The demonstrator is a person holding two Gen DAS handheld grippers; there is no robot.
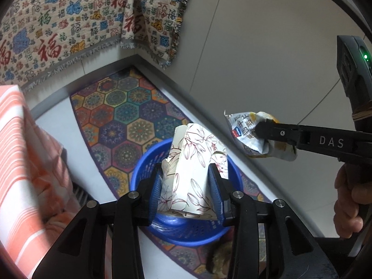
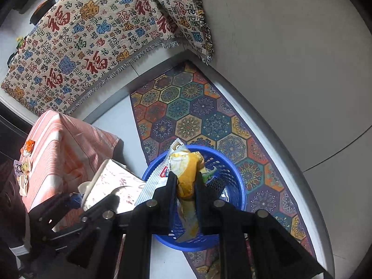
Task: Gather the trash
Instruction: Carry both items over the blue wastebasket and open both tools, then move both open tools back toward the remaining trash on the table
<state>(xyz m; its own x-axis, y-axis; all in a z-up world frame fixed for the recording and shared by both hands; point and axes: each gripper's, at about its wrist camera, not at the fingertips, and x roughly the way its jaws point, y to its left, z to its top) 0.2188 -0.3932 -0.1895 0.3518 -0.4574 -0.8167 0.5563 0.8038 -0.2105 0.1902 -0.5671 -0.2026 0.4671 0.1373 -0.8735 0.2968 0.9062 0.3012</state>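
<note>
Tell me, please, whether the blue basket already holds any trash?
Yes, some: in the right wrist view, the blue basket shows a green scrap inside. How full it is cannot be told.

Left gripper (image 1: pixel 186 190): black frame, blue ribbed pads (image 1: pixel 215 189), jaws clamped on a floral paper box (image 1: pixel 194 174), pointing downward.

Right gripper (image 2: pixel 184 186): black fingers (image 2: pixel 172 186) closed on a crumpled yellow snack wrapper (image 2: pixel 186 176), angled down. Right hand (image 1: pixel 348 207): bare, wrapped around the handle.
</note>
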